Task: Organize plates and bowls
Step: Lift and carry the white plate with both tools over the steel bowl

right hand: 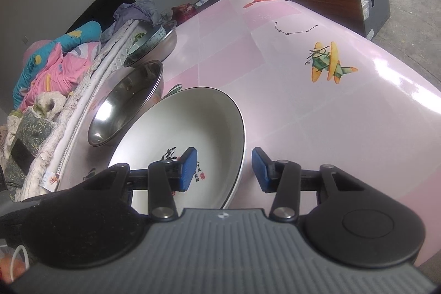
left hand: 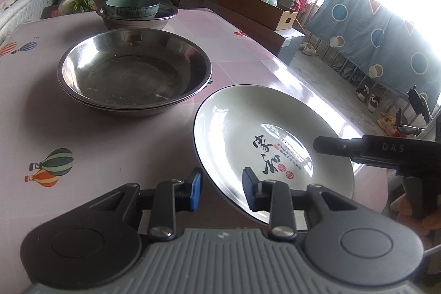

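White plate (left hand: 248, 128) — steel basins (left hand: 135, 73) beyond

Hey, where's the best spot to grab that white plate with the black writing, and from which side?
Grip the white plate by its thin upturned rim, one finger inside and one outside. The near edges suit best: each gripper already straddles one there, and the stacked steel bowls crowd the far side.

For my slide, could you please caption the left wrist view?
Left gripper straddles the near rim of the white plate, jaws apart, with stacked steel basins behind on the pink table.
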`<state>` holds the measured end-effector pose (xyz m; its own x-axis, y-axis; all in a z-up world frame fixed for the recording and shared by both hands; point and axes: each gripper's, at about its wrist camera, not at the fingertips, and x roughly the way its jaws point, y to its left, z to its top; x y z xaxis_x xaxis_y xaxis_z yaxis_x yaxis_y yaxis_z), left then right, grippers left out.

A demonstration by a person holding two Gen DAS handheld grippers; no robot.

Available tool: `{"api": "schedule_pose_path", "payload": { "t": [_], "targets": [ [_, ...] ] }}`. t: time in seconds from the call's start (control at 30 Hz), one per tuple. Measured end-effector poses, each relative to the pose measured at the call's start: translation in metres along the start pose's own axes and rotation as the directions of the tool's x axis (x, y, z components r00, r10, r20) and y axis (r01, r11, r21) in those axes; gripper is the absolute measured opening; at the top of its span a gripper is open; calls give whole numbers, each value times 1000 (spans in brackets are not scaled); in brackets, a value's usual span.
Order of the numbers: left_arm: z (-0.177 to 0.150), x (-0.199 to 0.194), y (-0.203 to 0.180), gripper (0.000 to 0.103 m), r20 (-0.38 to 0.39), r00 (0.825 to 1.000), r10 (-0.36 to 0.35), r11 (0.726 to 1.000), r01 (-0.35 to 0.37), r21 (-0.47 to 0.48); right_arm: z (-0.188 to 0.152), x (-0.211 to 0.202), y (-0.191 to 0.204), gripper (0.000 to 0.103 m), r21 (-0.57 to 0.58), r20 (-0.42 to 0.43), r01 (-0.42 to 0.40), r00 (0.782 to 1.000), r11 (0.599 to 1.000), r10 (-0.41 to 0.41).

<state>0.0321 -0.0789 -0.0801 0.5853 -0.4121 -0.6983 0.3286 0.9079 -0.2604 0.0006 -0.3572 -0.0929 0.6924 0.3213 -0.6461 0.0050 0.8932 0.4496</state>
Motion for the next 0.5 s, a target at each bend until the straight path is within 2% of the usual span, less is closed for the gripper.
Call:
{"api": "schedule_pose_path", "payload": {
  "t": [0.1,0.27,0.5],
  "targets": [
    [0,4,0,22,2,1000,30,1000,-30,9,-4,-2,1,28,-32,6,34,999,999,-34],
    [0,4,1,21,5,1000,24,1000,-24,-10,-7,-3,-1,16,-32,7,28,1000,999,-28],
    [-4,-2,-3,22,-12,1000,8,1000,-7,8,-8,-1,-1,15,-41,15,25,1000,999,-24]
  ]
}}
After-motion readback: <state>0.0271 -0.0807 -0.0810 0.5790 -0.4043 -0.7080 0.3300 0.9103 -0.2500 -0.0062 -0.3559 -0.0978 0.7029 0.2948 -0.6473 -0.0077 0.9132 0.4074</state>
